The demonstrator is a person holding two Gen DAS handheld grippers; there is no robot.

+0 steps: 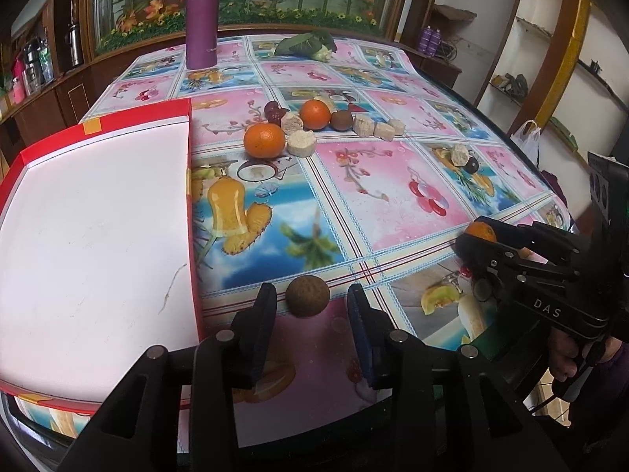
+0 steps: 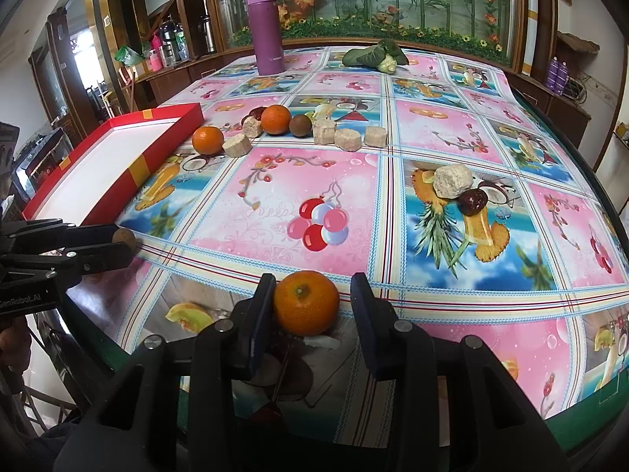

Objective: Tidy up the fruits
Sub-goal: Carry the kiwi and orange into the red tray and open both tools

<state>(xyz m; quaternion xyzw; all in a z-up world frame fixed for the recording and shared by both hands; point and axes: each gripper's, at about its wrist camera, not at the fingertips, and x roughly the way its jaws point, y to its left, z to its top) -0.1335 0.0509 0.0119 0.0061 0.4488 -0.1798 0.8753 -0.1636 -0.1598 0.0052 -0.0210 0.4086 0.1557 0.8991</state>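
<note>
I'm at the pick-up step: fruit into the red box [image 1: 94, 212], left of frame on the counter [image 1: 393, 181]. My right gripper [image 2: 312, 299] lies low, jaws wide around the orange [image 2: 306, 302], not yet pinching. My left gripper [image 1: 310, 303] likewise straddles the small brown fruit [image 1: 307, 295] beside the box. Next, I judge: close, lift

A glossy, plastic-looking tablecloth [image 2: 393, 212] is catching the light, and beside it the red box [image 1: 98, 212] is showing a smooth, matt white lining. On that cloth a rough, matt brown fruit [image 1: 307, 295] and a shiny, finely dimpled orange [image 2: 306, 302] are sitting between matt black plastic fingers [image 1: 262, 314].
</note>
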